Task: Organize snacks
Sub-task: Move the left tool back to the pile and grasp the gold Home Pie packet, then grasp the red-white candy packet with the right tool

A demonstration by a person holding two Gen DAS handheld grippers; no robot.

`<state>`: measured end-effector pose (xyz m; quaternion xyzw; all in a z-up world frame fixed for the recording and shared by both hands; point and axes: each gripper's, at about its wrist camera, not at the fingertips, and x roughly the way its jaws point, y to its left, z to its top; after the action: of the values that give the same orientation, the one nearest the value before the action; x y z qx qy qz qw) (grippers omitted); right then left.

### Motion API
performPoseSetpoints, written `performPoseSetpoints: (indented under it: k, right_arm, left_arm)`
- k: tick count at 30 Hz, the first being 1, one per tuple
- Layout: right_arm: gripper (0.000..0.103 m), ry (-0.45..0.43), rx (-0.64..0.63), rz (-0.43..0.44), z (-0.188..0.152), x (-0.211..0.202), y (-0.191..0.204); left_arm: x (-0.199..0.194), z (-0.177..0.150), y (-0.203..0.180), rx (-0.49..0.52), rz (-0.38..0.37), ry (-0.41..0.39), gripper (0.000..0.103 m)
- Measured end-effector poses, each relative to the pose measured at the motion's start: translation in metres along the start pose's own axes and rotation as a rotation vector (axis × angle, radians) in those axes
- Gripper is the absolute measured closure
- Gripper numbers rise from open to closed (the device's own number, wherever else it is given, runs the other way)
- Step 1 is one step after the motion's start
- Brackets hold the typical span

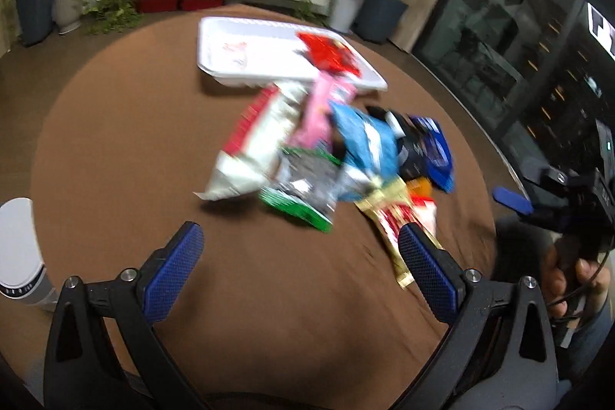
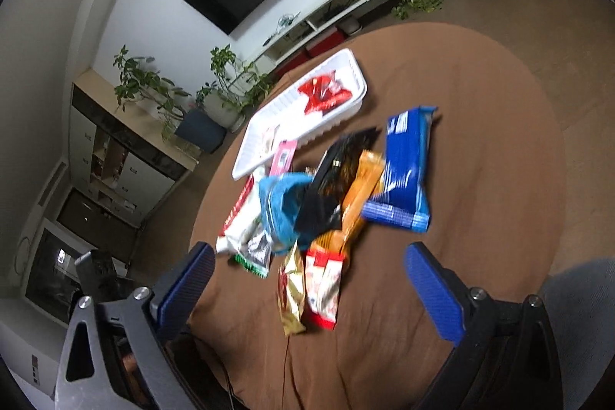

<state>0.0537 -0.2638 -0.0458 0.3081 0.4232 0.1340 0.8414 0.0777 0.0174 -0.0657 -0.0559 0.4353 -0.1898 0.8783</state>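
A heap of snack packets (image 2: pixel 326 202) is seen on the brown tabletop (image 2: pixel 480 179), with the white tray (image 2: pixel 346 60) just beyond it, already holding a red packet (image 2: pixel 323 95). Both hand-held grippers are held spread wide and empty above the near edge: the left hand-held gripper (image 1: pixel 300 248) and the right hand-held gripper (image 2: pixel 307 268). The gold packet (image 2: pixel 292 291) and the red-and-white packet (image 2: pixel 324 287) lie nearest, directly ahead of the right hand-held gripper, their long axes pointing roughly away from it towards the tray. The right is judged the closer; in the left view they sit off towards its right finger.
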Motion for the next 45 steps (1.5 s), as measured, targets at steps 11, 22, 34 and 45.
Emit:
performPoseSetpoints:
  k: [11,22,34,45]
  right_arm:
    - [0.008,-0.032,-0.072,-0.132,-0.014,0.000,0.003]
    - [0.011,-0.030,-0.066,-0.134,-0.018,-0.005,-0.004]
    - [0.011,0.001,-0.102,-0.162,-0.025,0.005,0.003]
    - [0.011,0.051,-0.124,-0.217,-0.033,0.022,0.009]
  left_arm:
    - [0.029,0.005,-0.073,0.066,-0.006,0.035,0.002]
    - [0.084,0.014,-0.092,0.112,0.061,0.152,0.030]
    - [0.088,0.008,-0.081,0.189,0.112,0.211,0.059]
    - [0.085,0.009,-0.072,0.196,0.090,0.197,0.074]
